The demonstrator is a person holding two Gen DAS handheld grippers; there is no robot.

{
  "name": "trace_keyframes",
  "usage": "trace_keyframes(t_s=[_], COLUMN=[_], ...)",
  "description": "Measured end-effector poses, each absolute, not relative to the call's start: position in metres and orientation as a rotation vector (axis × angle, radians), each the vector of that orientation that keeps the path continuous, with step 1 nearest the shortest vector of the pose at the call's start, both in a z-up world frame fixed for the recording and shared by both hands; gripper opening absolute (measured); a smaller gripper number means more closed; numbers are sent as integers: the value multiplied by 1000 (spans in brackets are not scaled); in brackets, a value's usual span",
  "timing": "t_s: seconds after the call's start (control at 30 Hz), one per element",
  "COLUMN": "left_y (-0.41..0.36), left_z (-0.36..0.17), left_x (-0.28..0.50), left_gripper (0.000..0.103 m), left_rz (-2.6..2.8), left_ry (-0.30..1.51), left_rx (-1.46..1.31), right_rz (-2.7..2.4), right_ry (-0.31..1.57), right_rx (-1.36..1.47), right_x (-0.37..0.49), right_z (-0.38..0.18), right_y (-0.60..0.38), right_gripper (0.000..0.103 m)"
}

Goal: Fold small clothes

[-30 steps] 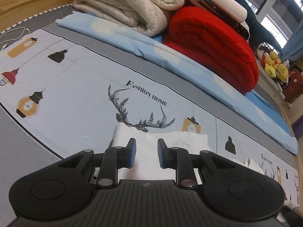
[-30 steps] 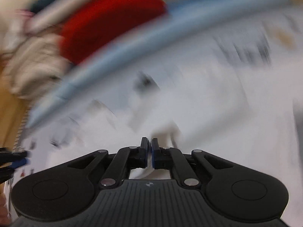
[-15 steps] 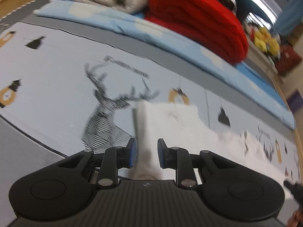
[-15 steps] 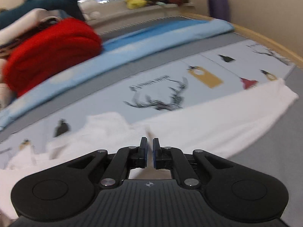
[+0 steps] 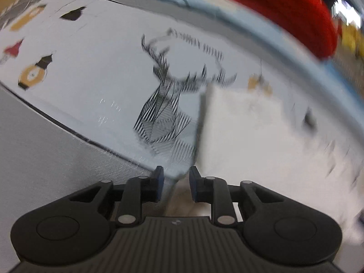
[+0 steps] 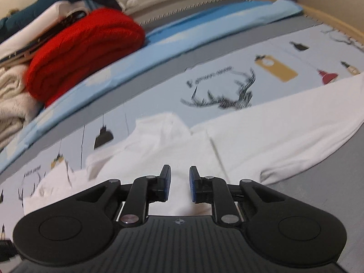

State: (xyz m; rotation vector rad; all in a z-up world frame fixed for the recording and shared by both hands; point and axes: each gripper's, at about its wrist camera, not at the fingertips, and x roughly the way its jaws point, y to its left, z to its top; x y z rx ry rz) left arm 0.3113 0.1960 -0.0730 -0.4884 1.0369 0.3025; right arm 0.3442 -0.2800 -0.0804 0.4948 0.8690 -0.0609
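Two grippers work my white garment point(image 6: 261, 136), spread along the near edge of the printed bedsheet point(image 6: 159, 95). My left gripper point(image 5: 175, 183) stands apart at the cloth's edge; my right gripper point(image 6: 179, 183) is opening over the fabric, nothing clamped.

Black hand-held gripper point(image 6: 178, 183), blue pads point(image 6: 167, 182), silver screws, ribbed housing

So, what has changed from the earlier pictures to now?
The right gripper had its jaws shut earlier; they are opening now over the white garment, nothing pinched between them. The left gripper came lower toward the garment's edge, jaws apart as before. The red blanket stayed in place.
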Motion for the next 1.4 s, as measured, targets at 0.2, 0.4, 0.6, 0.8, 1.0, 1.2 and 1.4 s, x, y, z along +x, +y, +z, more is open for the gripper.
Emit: trace_keyframes(t_s=[0.2, 0.4, 0.6, 0.8, 1.0, 1.2, 1.4], left_y=[180, 188, 158, 144, 106, 91, 100], left_z=[-69, -101, -77, -87, -59, -52, -47], left_x=[320, 325, 326, 324, 320, 316, 314], left_gripper=[26, 34, 33, 32, 51, 53, 54], left_rz=[120, 281, 138, 165, 69, 85, 82], left_ry=[1009, 1115, 1023, 1086, 998, 958, 948], left_rx=[-503, -450, -407, -380, -257, -139, -144], right_rz=[-63, -116, -149, -160, -155, -158, -263], right_ry=[931, 1009, 1019, 991, 961, 938, 796], right_rx=[519, 616, 644, 634, 613, 585, 632], right_x=[345, 347, 346, 343, 338, 335, 325], right_z=[-93, -115, -120, -110, -99, -93, -87], right_y=[-278, -289, -296, -307, -313, -321, -407], right_gripper=[25, 25, 25, 26, 28, 30, 39])
